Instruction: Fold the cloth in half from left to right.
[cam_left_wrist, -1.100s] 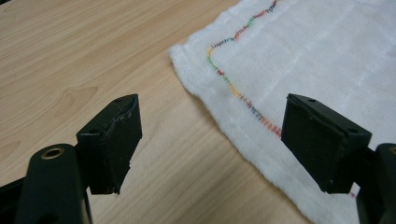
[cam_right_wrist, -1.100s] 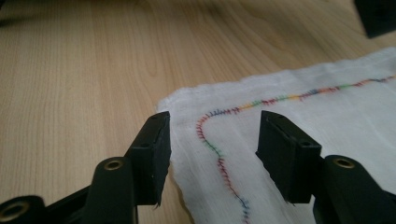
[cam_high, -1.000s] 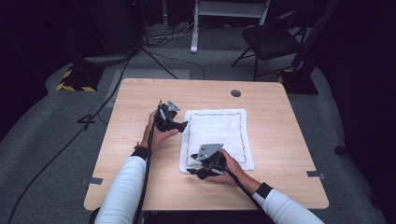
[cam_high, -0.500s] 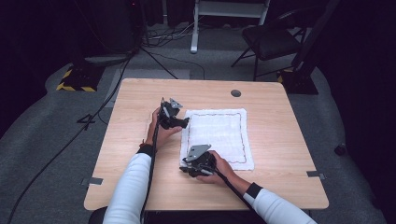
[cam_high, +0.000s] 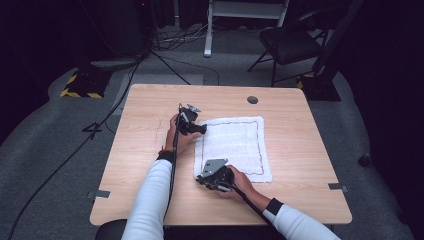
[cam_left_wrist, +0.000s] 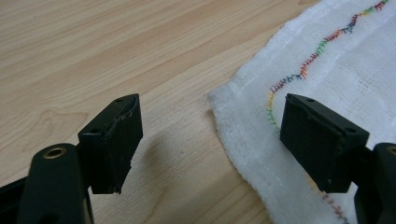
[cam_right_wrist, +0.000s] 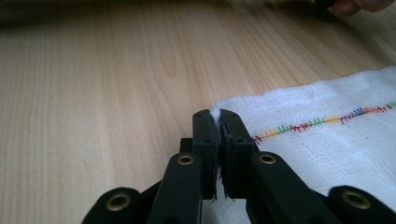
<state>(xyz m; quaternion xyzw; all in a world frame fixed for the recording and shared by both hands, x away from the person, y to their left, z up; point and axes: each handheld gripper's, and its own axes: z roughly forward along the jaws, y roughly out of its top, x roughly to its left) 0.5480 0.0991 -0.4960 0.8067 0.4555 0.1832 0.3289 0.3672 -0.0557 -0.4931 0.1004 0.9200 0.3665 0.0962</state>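
Note:
A white cloth with a rainbow-stitched border lies flat on the wooden table. My left gripper is at the cloth's far left corner. In the left gripper view it stands open, its jaws straddling the cloth's corner just above the wood. My right gripper is at the near left corner. The right gripper view shows it shut on the cloth's corner edge, a bit of white fabric showing between the jaws.
A round grommet hole sits near the table's far edge. Beyond the table stand a black chair and a white frame, with cables on the grey floor at the left.
My right gripper has slid left along the near edge to the cloth's near left corner and closed on it. The left gripper has barely moved.

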